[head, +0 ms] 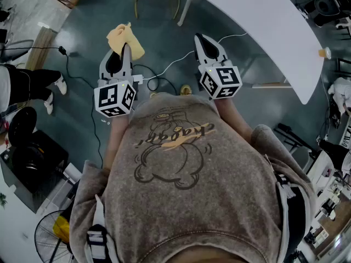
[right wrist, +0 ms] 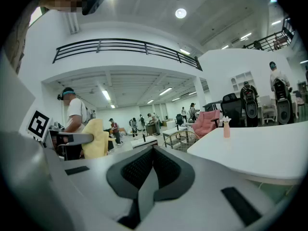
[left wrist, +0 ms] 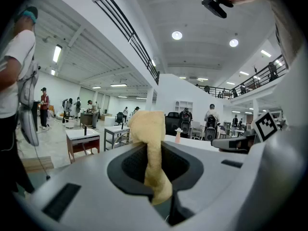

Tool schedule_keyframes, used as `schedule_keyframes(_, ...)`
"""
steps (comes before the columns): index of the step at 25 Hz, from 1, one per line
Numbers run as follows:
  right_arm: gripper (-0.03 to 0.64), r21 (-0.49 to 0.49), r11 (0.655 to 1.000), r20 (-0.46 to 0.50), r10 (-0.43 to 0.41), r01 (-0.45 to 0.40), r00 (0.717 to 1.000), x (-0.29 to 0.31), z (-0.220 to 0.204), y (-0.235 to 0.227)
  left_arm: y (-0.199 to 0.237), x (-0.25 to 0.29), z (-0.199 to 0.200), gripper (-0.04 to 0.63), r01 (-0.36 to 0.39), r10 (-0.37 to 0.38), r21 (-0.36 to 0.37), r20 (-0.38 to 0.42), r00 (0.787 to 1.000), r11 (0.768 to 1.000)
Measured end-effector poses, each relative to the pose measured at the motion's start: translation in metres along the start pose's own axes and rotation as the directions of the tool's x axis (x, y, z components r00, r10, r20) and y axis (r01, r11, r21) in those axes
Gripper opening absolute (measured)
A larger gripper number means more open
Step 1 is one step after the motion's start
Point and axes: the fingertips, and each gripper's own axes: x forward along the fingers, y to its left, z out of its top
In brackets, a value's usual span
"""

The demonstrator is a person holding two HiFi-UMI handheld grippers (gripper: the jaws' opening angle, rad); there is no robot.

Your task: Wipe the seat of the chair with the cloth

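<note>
While both grippers hang before my chest, my left gripper (left wrist: 156, 174) is clamped on the yellow cloth (left wrist: 148, 129).
Its jaws pinch the cloth's lower fold, and the rest stands up above them. My right gripper (right wrist: 149, 174) has its jaws pressed together with nothing between them. Beyond it lies the white table (right wrist: 250, 150), and a pink chair (right wrist: 207, 121) stands farther back.

The left gripper (left wrist: 155, 170) had its jaws closed on the yellow cloth (left wrist: 150, 134) — its bunched top rose above them and a tail hung below. Beyond stood a white table (left wrist: 207, 146) bearing a small pink bottle (left wrist: 178, 136); a person in a white shirt (left wrist: 14, 61) stood at the left edge.
</note>
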Motion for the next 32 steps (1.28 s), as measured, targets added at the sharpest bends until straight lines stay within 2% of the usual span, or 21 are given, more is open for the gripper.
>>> schedule_keyframes(4,0.026,0.022,1.000,-0.003,0.001,-0.001,1.000,-0.002,-0.006,0.001,0.001,-0.001,-0.004,0.063,0.008,-0.008,-0.043,0.014,1.000,0.999)
schedule_keyframes(12,0.026,0.043,0.998,0.015,-0.045,0.044,0.999,-0.011,-0.017,0.024,0.018,-0.018,-0.013,0.063,0.044,-0.044,-0.021,0.006,0.999,0.999)
schedule_keyframes(18,0.026,0.075,0.993,0.027,-0.098,0.096,0.995,-0.008,-0.028,0.029,0.031,-0.011,-0.023,0.063,0.074,-0.074,-0.024,-0.014,0.997,0.997)
schedule_keyframes(25,0.026,0.053,0.992,0.040,-0.120,0.117,0.992,0.013,-0.015,0.018,0.043,0.018,-0.005,0.063,0.094,-0.094,-0.017,0.018,0.995,0.995)
schedule_keyframes(32,0.026,0.040,0.994,0.052,-0.103,0.101,0.993,0.078,0.000,-0.010,0.068,0.080,0.008,0.063,0.087,-0.087,0.003,0.025,0.996,0.996)
